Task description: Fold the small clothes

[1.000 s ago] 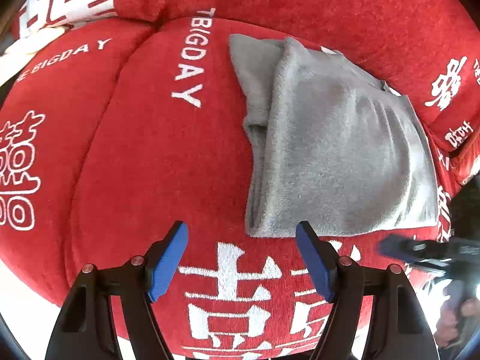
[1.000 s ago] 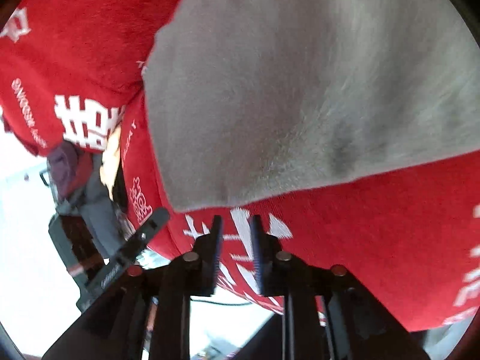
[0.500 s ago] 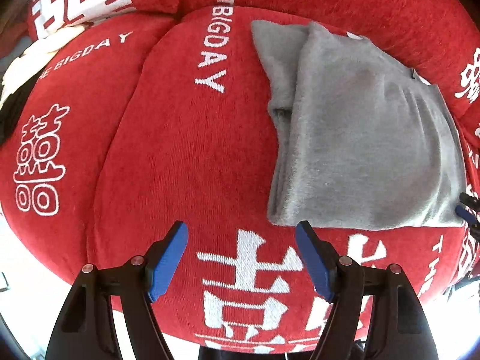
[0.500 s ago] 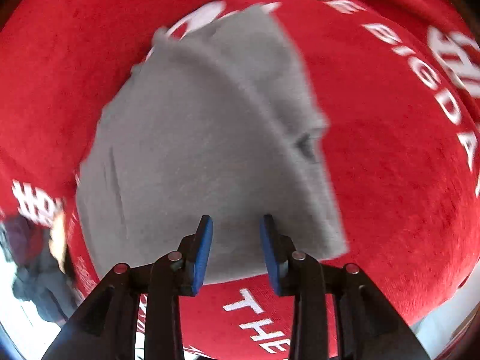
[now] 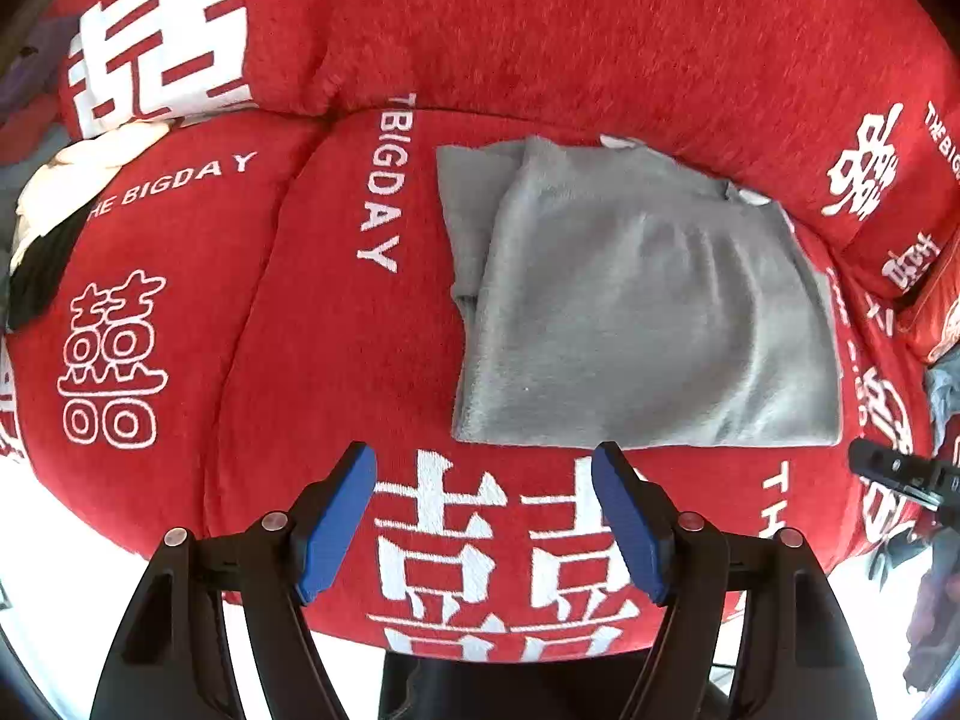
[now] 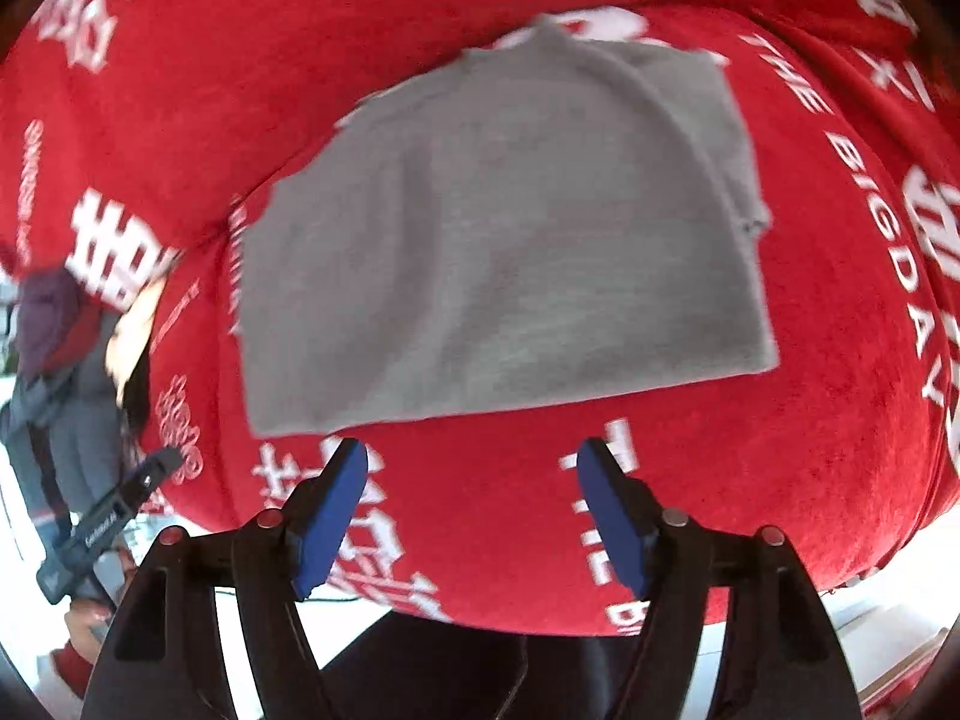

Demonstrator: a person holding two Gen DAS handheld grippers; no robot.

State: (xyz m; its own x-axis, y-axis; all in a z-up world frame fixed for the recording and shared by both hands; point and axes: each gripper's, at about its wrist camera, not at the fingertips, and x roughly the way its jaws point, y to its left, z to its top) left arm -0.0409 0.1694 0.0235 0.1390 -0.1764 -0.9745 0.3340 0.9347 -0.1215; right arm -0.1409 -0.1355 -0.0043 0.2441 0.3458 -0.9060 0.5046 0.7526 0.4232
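Observation:
A folded grey garment [image 5: 636, 312] lies flat on the red sofa seat [image 5: 336, 360]; it also shows in the right wrist view [image 6: 498, 240]. My left gripper [image 5: 483, 516] is open and empty, just short of the garment's near edge. My right gripper [image 6: 471, 510] is open and empty, also a little short of the near edge. The right gripper's tip [image 5: 888, 471] shows at the right edge of the left wrist view.
The red sofa backrest [image 5: 600, 30] with white lettering rises behind the garment. A red cushion [image 5: 888, 198] sits at the right. White and dark cloth [image 5: 66, 192] lies at the far left. Another gripper tip [image 6: 120, 510] shows at the left in the right wrist view.
My right gripper has opened wide and pulled back from the garment. The garment lies flat, let go. My left gripper stayed open and shifted slightly.

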